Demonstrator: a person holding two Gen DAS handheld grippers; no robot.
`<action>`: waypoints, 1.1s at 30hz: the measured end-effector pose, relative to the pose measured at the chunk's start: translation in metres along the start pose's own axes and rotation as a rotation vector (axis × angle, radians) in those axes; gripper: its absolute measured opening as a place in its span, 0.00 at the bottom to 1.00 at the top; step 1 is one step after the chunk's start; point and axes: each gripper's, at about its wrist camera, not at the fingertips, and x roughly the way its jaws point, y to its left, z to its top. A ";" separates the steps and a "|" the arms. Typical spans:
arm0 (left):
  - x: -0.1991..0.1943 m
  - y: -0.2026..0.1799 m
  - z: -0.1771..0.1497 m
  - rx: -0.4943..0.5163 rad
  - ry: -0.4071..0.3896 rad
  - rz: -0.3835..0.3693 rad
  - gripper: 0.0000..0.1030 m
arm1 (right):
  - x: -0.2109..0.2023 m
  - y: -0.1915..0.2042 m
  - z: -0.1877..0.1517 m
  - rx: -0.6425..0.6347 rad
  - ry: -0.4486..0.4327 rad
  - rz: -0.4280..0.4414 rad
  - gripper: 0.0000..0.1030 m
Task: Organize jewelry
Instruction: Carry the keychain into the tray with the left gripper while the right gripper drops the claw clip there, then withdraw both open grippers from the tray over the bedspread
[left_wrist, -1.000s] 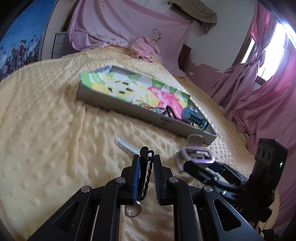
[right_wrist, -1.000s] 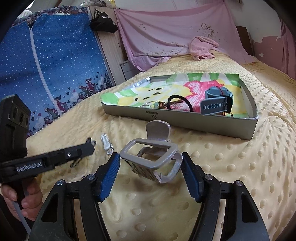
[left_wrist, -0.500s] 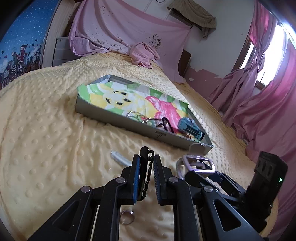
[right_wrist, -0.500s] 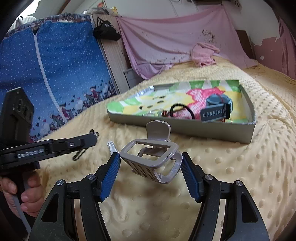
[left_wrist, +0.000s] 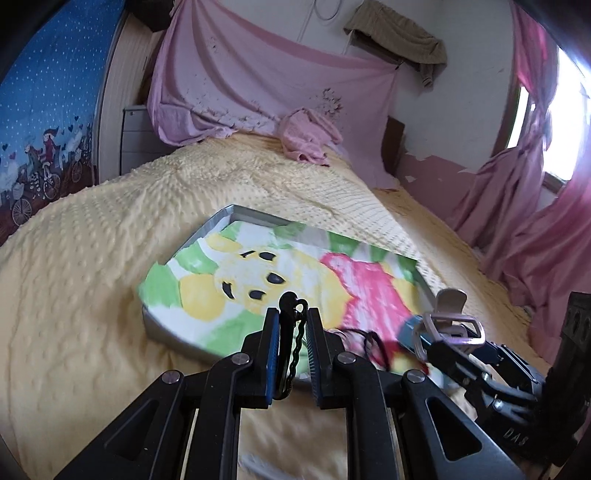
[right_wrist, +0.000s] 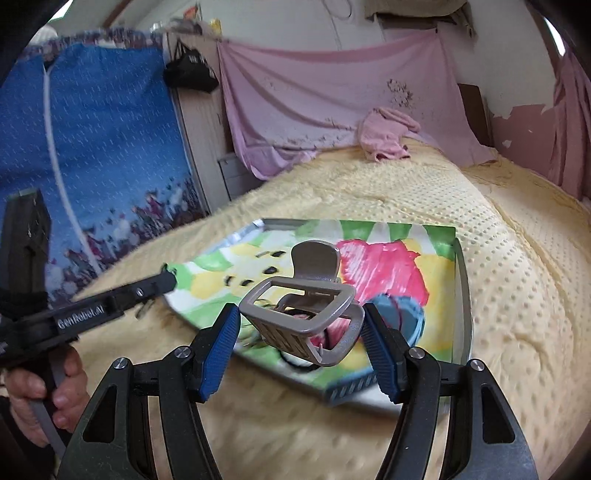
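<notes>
My left gripper (left_wrist: 291, 332) is shut on a black chain keyring (left_wrist: 292, 347) that hangs between its fingers, held above the near edge of the grey tray (left_wrist: 221, 221). My right gripper (right_wrist: 301, 328) is shut on a grey hair claw clip (right_wrist: 303, 306) and holds it over the tray's (right_wrist: 463, 295) near part; the clip also shows in the left wrist view (left_wrist: 450, 325). The tray has a bright cartoon lining and holds a blue watch (right_wrist: 402, 314) and a black hair tie (left_wrist: 373, 341). The left gripper shows at the left of the right wrist view (right_wrist: 168, 278).
The tray lies on a yellow dotted bedspread (left_wrist: 92, 277). A crumpled pink cloth (left_wrist: 306, 140) lies at the bed's far end under a hung pink sheet. Pink curtains (left_wrist: 535, 206) hang on the right, a blue patterned cover (right_wrist: 92, 147) on the left.
Both grippers have risen and moved forward from the bedspread to above the tray, each still holding its item. The white clip and the ring on the bedspread have dropped out of view.
</notes>
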 end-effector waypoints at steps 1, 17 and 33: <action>0.011 0.002 0.005 -0.001 0.029 0.002 0.13 | 0.010 0.001 0.004 -0.023 0.029 -0.013 0.60; 0.056 0.008 -0.010 -0.006 0.185 -0.014 0.14 | 0.048 0.018 -0.003 -0.121 0.178 -0.080 0.60; 0.007 0.007 -0.013 -0.011 0.029 0.026 0.60 | -0.023 0.001 -0.009 -0.004 -0.056 -0.115 0.82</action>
